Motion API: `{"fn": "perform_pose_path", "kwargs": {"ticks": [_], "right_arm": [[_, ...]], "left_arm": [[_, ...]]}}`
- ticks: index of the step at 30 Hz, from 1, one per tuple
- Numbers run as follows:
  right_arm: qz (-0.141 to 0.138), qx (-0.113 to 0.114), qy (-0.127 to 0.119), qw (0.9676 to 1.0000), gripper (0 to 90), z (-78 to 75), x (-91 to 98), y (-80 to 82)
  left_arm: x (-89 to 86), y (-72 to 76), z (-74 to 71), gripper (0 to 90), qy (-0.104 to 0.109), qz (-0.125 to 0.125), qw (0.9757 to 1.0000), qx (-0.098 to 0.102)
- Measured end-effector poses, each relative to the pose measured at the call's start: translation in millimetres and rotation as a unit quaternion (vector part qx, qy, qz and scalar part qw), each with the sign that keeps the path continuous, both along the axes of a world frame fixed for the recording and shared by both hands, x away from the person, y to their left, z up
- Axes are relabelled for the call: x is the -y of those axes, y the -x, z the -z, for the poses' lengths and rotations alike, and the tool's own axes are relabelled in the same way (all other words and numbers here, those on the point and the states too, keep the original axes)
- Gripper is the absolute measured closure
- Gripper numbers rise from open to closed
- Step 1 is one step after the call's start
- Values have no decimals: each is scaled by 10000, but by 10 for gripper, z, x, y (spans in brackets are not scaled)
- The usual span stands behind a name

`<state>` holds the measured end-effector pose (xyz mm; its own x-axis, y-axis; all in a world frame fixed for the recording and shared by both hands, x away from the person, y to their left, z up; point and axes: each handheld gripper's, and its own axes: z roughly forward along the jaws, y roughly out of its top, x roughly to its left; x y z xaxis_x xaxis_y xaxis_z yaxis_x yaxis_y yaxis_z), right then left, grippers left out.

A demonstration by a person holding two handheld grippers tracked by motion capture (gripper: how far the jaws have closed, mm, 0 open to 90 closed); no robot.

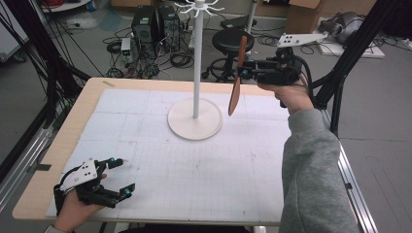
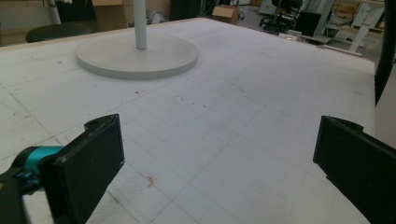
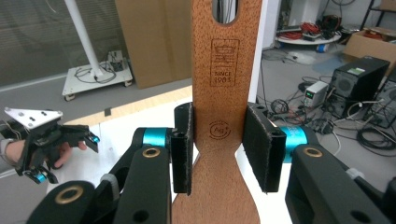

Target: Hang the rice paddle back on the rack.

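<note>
Table [image 1: 160, 204], pale wood under a white gridded mat. White stand [image 1: 196, 73]: round base on the far middle of the mat, slim pole upright, hooks at the top cut off by the upper edge of the high view. Right gripper [image 1: 243, 73], raised over the far right of the mat just beside the pole, clamped on a wooden spatula [image 1: 237, 77]. Spatula held on edge and nearly upright, blade end low and clear of the mat, hanging hole [image 3: 227, 9] at the upper end. Black pads [image 3: 183, 144] pressed on both edges of the handle just above the waist where it flares toward the blade. Left gripper [image 1: 120, 175], low at the near left corner, jaws spread wide, nothing between them.

Handling, by judgement: light, rigid hardwood; smooth finish, liable to slip or pivot between flat pads; not fragile. Best purchase on the narrow handle edges, near the balance point.

Hard to make out: blade tip cut off in the right gripper view; hook shapes; stamped maker's mark only partly legible.
</note>
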<state>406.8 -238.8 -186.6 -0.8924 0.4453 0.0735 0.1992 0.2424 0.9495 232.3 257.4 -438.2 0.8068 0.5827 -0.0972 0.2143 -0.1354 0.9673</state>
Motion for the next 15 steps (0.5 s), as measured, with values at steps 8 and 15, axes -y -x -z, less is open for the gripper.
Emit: {"fn": "perform_pose_path", "kwargs": {"ticks": [8,15], "right_arm": [[-126,33,104,9999,649,-132,-105,-127],[-1,6,160,9999,649,-216,-210,-221]], "left_arm": [[1,-22,9,23,41,-6,10000,-23],[-1,-30,13,23,64,-5,10000,-66]]}}
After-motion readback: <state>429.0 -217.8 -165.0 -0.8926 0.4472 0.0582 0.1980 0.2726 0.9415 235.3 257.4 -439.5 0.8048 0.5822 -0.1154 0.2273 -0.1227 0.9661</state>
